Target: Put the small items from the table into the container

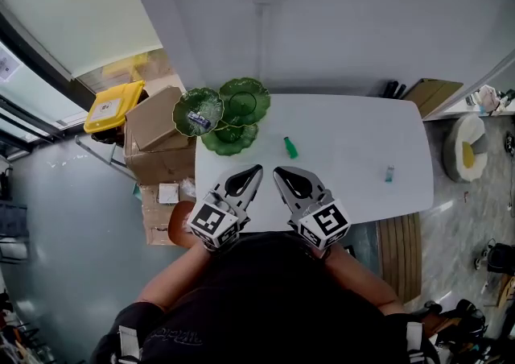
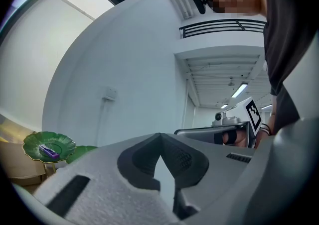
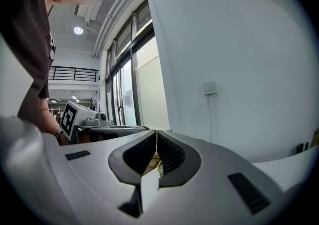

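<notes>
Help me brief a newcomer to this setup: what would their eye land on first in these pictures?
The green leaf-shaped dishes at the white table's far left corner stand out, one holding a small purple item. At the near edge the left gripper and right gripper sit side by side, both shut and empty, with a small green item beyond them.
</notes>
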`<state>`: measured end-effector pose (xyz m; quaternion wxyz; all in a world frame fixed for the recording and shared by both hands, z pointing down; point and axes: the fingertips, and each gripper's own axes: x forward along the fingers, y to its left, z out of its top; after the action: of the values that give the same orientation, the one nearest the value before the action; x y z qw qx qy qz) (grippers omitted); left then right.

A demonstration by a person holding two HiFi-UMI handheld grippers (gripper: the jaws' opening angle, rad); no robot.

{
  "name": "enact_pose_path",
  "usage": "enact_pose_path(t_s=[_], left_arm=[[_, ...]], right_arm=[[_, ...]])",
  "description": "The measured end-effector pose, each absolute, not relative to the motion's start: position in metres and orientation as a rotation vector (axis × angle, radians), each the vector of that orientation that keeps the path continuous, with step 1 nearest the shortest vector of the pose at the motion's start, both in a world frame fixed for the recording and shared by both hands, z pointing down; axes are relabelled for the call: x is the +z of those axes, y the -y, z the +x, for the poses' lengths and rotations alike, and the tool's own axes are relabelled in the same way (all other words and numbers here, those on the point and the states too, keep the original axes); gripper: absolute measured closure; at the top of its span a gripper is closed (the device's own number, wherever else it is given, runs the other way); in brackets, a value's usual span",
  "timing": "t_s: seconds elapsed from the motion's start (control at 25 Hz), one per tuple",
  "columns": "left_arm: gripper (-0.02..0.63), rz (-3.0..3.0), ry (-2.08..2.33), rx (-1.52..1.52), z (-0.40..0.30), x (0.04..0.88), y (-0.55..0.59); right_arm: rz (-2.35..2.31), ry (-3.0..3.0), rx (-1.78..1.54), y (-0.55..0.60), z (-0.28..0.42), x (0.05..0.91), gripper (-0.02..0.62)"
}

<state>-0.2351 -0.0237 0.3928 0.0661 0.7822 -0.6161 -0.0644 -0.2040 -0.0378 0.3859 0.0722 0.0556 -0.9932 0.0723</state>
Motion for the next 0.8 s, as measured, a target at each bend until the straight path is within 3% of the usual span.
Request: enact_pose_path(t_s=[0.48,0.8], left_arm=[[0.598,2.135,2.097,-0.188,-0.157,0.397,0.101],[0.600,2.034,2.203,-0.107,-0.142,0.403,0.113]], right_arm=[[-0.055,2.979,0.263,0.129,-0.111,0.393,0.575],[-0.148,2.967,0.324,0.148,-0.097,0.404,0.575]])
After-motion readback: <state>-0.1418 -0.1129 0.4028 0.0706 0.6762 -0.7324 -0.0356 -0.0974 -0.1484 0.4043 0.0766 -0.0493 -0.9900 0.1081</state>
